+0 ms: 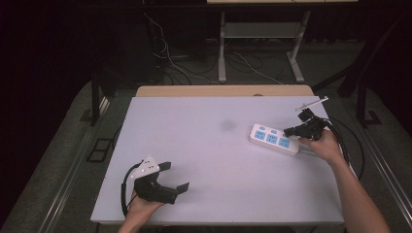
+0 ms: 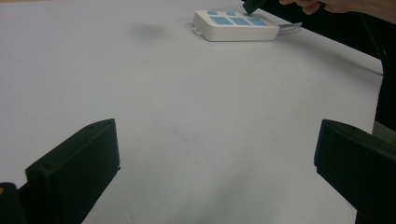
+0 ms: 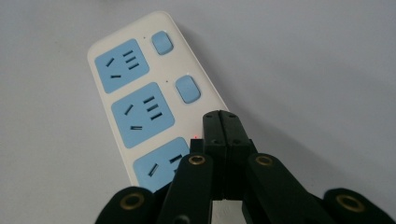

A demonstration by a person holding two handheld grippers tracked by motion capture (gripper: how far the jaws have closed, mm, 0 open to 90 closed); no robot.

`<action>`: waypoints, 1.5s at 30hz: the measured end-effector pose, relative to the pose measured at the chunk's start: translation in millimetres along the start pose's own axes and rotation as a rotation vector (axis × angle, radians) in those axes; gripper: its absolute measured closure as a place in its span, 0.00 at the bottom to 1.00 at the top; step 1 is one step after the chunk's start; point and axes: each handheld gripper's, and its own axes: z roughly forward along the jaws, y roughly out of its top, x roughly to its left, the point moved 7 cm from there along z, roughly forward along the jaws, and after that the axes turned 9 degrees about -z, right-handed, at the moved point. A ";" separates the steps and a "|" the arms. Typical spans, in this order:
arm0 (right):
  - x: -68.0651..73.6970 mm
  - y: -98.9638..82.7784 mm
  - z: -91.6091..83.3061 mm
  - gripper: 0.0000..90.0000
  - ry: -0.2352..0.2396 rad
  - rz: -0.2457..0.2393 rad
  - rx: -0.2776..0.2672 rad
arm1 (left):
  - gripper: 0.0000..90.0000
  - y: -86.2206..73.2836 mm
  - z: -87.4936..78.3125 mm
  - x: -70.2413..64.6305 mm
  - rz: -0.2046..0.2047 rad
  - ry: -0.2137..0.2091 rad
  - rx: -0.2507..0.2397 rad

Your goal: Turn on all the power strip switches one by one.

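At about seven o'clock on the white table (image 1: 214, 145), near its front edge, the left gripper (image 1: 176, 176) rests in the person's left hand (image 1: 141, 206) with its jaws spread wide and nothing between them. In the left gripper view the two black jaws rise at the bottom corners with bare tabletop between them, and the power strip (image 2: 236, 24) lies far off at one o'clock. A faint grey smudge (image 1: 227, 124) marks the table just past the centre.

Over at three o'clock on the table lies the white power strip (image 1: 273, 140), turned at a slant, its three blue sockets in a row and blue switches (image 3: 187, 89) beside them. The right gripper (image 1: 290, 130), held in the right hand (image 1: 326, 146), has its jaws pressed together with nothing pinched. In the right gripper view the closed tips (image 3: 222, 122) sit over the near end of the strip (image 3: 140, 98), where the third switch would be; a small red light (image 3: 194, 137) glows just beside them. Whether the tips actually touch the strip I cannot tell.
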 end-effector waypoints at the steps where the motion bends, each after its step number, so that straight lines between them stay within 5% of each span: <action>1: 0.1 0.8 -0.5 1.00 0.001 -0.004 -0.001 | 0.00 0.0 -0.1 -0.1 0.000 0.000 -0.001; 25: 8.5 29.0 -16.2 1.00 -0.002 -0.042 -0.029 | 0.00 0.0 -0.2 -0.6 0.001 0.000 -0.002; 45: 14.5 37.3 1.3 1.00 0.021 -0.053 -0.015 | 0.00 0.0 -1.5 -0.3 -0.001 -0.004 -0.002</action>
